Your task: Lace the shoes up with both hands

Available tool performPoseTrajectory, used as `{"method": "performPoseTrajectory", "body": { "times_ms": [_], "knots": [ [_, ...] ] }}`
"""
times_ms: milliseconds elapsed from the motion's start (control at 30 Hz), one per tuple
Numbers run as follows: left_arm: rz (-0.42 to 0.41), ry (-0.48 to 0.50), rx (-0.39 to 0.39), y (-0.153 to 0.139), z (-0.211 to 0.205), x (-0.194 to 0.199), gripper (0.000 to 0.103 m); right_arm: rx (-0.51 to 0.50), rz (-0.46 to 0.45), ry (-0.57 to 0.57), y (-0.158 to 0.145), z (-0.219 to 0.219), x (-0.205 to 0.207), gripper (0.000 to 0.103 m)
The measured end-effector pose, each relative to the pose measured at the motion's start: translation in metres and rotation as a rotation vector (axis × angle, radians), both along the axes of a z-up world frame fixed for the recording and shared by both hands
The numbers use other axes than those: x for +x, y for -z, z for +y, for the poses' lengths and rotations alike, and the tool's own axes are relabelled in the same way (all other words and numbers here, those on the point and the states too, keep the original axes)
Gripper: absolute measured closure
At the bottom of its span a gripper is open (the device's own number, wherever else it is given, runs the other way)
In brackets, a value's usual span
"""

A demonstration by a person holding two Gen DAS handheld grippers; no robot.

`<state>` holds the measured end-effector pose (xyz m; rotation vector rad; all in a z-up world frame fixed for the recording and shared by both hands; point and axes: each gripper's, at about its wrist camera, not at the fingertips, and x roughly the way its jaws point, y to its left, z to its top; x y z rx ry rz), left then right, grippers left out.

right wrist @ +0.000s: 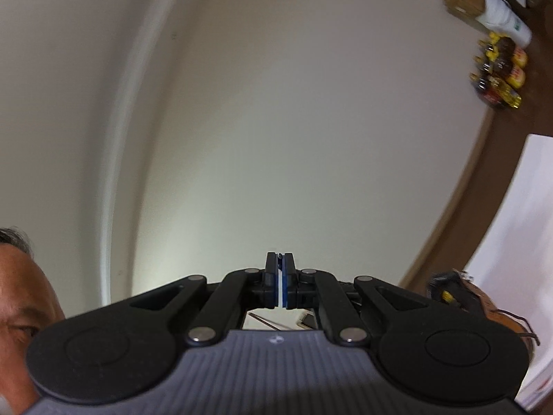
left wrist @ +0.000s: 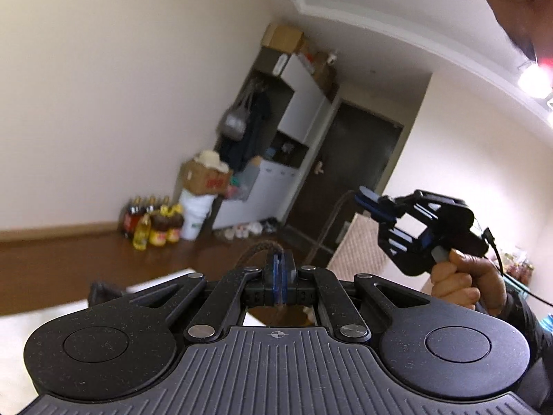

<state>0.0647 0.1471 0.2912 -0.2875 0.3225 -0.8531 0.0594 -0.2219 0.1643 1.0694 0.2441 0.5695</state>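
Left wrist view: my left gripper (left wrist: 279, 269) is pinched tight on the brown lace (left wrist: 257, 250), which loops out toward 10 o'clock from the tips.
Lace, other end: a thin strand runs from about 2 o'clock of my left tips up to my right gripper (left wrist: 367, 197). Those pads look closed on it, though it's a bit blurry.
Shoe: in the right wrist view the brown shoe (right wrist: 484, 306) sits at 3 o'clock, low and off to the side, partly hidden behind the gripper body.
Key relation: both grippers are raised well above the shoe, so it lies below and behind my fingers. The lace's long axis runs between the two grippers, and I can't tell which one is nearer the shoe.
Next, my guess: bring both ends back down toward the eyelets.
Writing: red print on a cardboard box (left wrist: 207, 178) by the wall, unreadable. The bottles' (left wrist: 152, 224) labels are too small to read.
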Motion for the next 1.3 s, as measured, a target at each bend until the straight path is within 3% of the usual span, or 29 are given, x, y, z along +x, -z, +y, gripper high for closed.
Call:
{"method": "performPoseTrajectory", "body": {
  "times_ms": [433,600,733,967,1067,1300],
  "knots": [
    [-0.196,0.086,-0.124,-0.083,0.004,-0.042,0.102,-0.048,-0.168,0.077,-0.054,0.032,-0.061,0.100],
    [-0.215,0.127,-0.147,-0.093,-0.002,-0.054,0.102,-0.062,-0.219,0.110,-0.073,0.043,-0.084,0.100],
    [-0.180,0.149,-0.120,-0.080,-0.009,-0.054,0.102,-0.088,-0.237,0.128,-0.082,0.051,-0.095,0.100],
    [-0.033,0.192,-0.017,-0.035,-0.034,-0.048,0.102,-0.215,-0.004,0.130,-0.048,0.058,-0.082,0.100],
    [-0.006,0.211,0.050,-0.020,-0.045,-0.051,0.102,-0.286,0.092,0.125,-0.038,0.060,-0.081,0.100],
    [0.083,0.278,0.289,0.007,-0.066,-0.071,0.102,-0.559,0.232,0.077,-0.062,0.081,-0.080,0.100]
  ]
}}
